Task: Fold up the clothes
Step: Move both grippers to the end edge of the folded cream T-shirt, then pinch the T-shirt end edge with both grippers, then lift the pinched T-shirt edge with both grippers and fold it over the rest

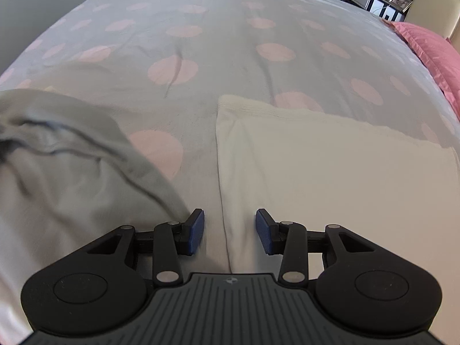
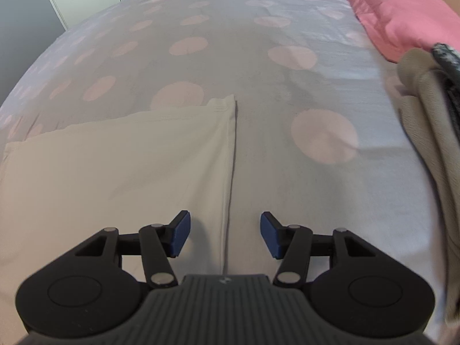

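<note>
A cream garment (image 1: 330,172) lies flat on a bed (image 1: 201,43) with a grey, pink-dotted cover, its edges straight and layered, so it looks at least partly folded. The left gripper (image 1: 230,231) hangs over its left edge and the right gripper (image 2: 225,235) over its right edge, both with jaws spread wide and holding nothing. A rumpled grey garment (image 1: 63,172) lies just left of the cream one, and a beige pile (image 2: 428,143) sits at the right; both appear unfolded, so more work seems to remain. A pink pillow (image 2: 396,8) rests beyond
</note>
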Action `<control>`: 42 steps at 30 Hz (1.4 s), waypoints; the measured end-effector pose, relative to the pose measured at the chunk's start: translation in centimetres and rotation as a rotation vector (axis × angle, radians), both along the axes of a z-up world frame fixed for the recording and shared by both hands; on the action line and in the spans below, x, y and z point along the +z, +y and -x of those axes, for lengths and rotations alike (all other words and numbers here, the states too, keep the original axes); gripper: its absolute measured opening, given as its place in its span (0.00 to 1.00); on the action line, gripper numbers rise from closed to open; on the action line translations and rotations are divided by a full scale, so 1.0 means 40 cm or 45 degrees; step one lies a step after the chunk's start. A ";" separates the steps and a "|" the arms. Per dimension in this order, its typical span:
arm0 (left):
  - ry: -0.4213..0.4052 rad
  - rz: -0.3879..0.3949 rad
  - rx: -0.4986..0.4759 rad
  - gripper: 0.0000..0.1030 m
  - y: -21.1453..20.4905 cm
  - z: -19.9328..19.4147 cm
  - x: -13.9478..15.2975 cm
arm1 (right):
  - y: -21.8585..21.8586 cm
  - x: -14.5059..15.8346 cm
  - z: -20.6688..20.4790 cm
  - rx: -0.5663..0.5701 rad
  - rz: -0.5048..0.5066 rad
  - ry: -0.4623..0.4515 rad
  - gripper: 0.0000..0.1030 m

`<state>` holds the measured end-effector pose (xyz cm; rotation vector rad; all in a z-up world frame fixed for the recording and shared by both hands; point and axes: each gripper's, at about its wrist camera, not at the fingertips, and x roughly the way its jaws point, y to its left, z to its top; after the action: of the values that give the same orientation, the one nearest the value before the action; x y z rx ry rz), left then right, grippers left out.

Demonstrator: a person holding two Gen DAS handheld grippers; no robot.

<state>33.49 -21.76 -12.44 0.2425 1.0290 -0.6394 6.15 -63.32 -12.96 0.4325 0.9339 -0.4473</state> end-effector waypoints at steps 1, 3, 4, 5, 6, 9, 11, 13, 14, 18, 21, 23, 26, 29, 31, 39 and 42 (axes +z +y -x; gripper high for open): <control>-0.007 0.009 -0.012 0.37 -0.007 -0.015 -0.004 | -0.012 -0.004 -0.020 0.011 0.004 -0.014 0.58; -0.023 0.024 -0.037 0.37 -0.023 -0.044 -0.010 | -0.035 -0.010 -0.059 0.033 0.017 -0.034 0.58; -0.031 0.032 -0.050 0.37 -0.031 -0.059 -0.013 | -0.045 -0.014 -0.078 0.042 0.025 -0.035 0.58; -0.038 0.048 -0.052 0.38 -0.038 -0.075 -0.016 | -0.055 -0.017 -0.098 0.050 0.033 -0.036 0.58; -0.043 0.066 -0.051 0.39 -0.045 -0.091 -0.019 | -0.060 -0.019 -0.115 0.065 0.050 -0.034 0.58; -0.071 0.110 -0.044 0.41 -0.066 -0.133 -0.025 | -0.070 -0.024 -0.163 0.111 0.105 -0.022 0.58; -0.096 0.111 -0.050 0.41 -0.082 -0.150 -0.029 | -0.076 -0.022 -0.184 0.127 0.124 -0.018 0.55; -0.133 0.100 -0.071 0.37 -0.100 -0.152 -0.029 | -0.084 -0.017 -0.200 0.125 0.143 -0.010 0.40; -0.152 0.096 -0.083 0.29 -0.108 -0.149 -0.028 | -0.087 -0.015 -0.208 0.123 0.153 -0.006 0.28; -0.193 0.061 -0.157 0.09 -0.134 -0.125 -0.018 | -0.075 -0.001 -0.225 0.161 0.198 0.018 0.08; -0.213 0.032 -0.169 0.04 -0.139 -0.113 -0.004 | -0.053 0.021 -0.228 0.186 0.268 0.016 0.07; -0.241 0.029 -0.162 0.04 -0.137 -0.099 0.019 | -0.043 0.046 -0.225 0.182 0.292 -0.001 0.07; -0.270 0.042 -0.169 0.04 -0.127 -0.081 0.068 | -0.028 0.103 -0.209 0.187 0.330 -0.030 0.07; -0.295 0.059 -0.174 0.04 -0.106 -0.056 0.133 | -0.014 0.174 -0.173 0.191 0.360 -0.071 0.07; -0.317 0.065 -0.168 0.04 -0.084 -0.034 0.179 | 0.001 0.226 -0.138 0.194 0.374 -0.109 0.07; -0.424 0.150 -0.183 0.04 0.049 0.099 0.377 | 0.107 0.431 0.074 0.262 0.443 -0.242 0.07; -0.466 0.190 -0.195 0.04 0.109 0.172 0.447 | 0.158 0.497 0.170 0.289 0.460 -0.298 0.06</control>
<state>26.61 -17.41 5.44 0.2965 0.6119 -0.7738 -0.66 -56.99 6.91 0.0456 0.6479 -0.3400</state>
